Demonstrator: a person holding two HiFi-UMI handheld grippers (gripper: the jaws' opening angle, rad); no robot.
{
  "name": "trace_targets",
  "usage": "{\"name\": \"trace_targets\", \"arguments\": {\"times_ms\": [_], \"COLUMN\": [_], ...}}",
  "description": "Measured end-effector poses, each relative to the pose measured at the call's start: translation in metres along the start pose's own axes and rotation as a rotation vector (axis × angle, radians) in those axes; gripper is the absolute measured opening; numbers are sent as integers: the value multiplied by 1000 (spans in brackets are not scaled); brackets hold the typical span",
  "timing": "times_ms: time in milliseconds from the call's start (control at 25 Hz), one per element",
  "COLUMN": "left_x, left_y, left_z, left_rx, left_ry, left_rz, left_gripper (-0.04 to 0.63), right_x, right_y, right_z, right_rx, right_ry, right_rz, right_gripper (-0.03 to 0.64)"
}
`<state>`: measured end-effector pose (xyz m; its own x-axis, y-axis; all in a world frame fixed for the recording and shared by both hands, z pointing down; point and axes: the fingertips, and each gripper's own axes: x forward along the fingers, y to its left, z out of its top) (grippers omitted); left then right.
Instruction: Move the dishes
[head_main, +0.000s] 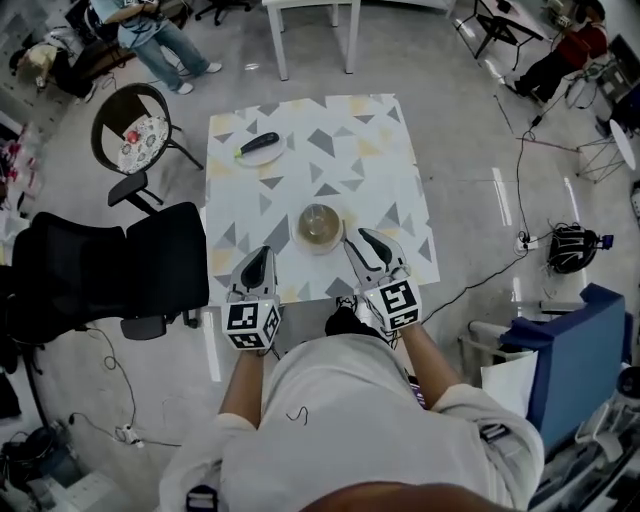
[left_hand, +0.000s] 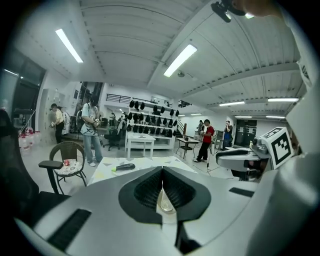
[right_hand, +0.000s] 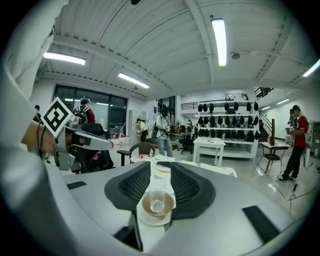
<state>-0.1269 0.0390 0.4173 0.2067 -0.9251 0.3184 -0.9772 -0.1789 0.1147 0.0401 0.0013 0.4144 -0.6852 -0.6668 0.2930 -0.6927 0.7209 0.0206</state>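
The dish (head_main: 320, 227) (a glass (right_hand: 157, 195) stands in it) lies just ahead between both claws, nearer the right claw (head_main: 366, 243), which is released and empty; the left claw (head_main: 257, 262) is clenched, empty.

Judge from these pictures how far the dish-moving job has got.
Done: nothing visibly; the bowl with its glass and the far plate sit on the table. In hand: nothing; left tongs shut, right tongs open, both empty, flanking the bowl. Left: both dishes.
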Motion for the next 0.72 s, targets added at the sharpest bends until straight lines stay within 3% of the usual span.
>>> {"name": "trace_targets", "arguments": {"times_ms": [200, 400, 720], "left_x": [50, 69, 87], "left_y": [-4, -6, 1], "left_z": [-14, -40, -86], "left_rx": [4, -37, -50], "left_ry": [63, 169, 285], "left_rz": [22, 57, 60], "left_gripper": [20, 20, 20], "right_x": [19, 31, 58], "right_y": [-31, -47, -41], "right_z": [-8, -40, -89], "right_rx": [-11, -4, -42], "right_ry": [13, 113, 215], "right_rz": [127, 221, 289], "right_gripper": [140, 155, 186]}}
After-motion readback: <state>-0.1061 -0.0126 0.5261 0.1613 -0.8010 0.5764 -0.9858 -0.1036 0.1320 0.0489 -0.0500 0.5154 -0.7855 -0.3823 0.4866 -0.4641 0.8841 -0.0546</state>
